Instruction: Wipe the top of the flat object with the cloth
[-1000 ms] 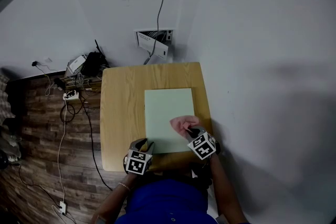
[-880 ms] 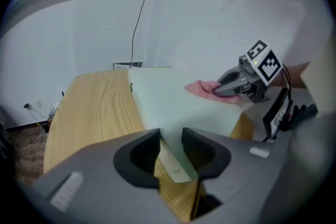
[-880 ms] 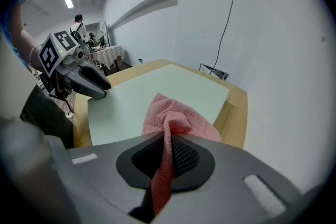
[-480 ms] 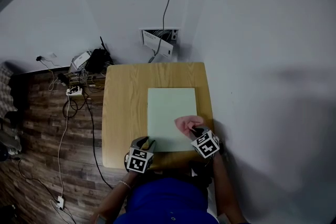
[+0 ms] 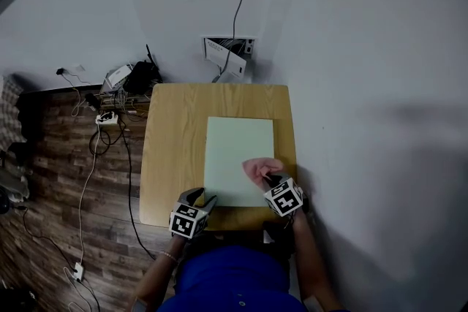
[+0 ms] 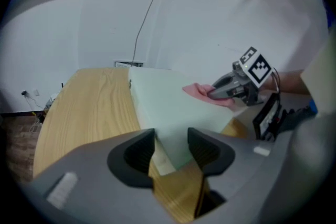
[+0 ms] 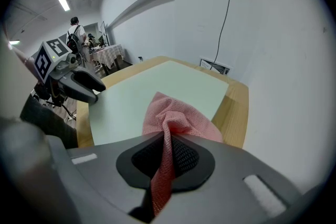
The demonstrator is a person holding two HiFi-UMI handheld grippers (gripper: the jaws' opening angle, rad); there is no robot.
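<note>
Pink cloth (image 5: 259,170) is lying bunched on the pale green flat board (image 5: 238,139), close to its near right corner. The board is sitting on a wooden table (image 5: 172,157). Right gripper (image 7: 167,150) is pinching the cloth's tail, jaws clamped on it. Left gripper (image 6: 171,141) is straddling the board's near left corner, its jaws having just been opening and now standing apart.

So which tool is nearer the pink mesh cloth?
Right. The right tool grips the pink mesh cloth. The left tool, its jaws just opened wider around a corner of the pale green flat board, is apart from the cloth.
</note>
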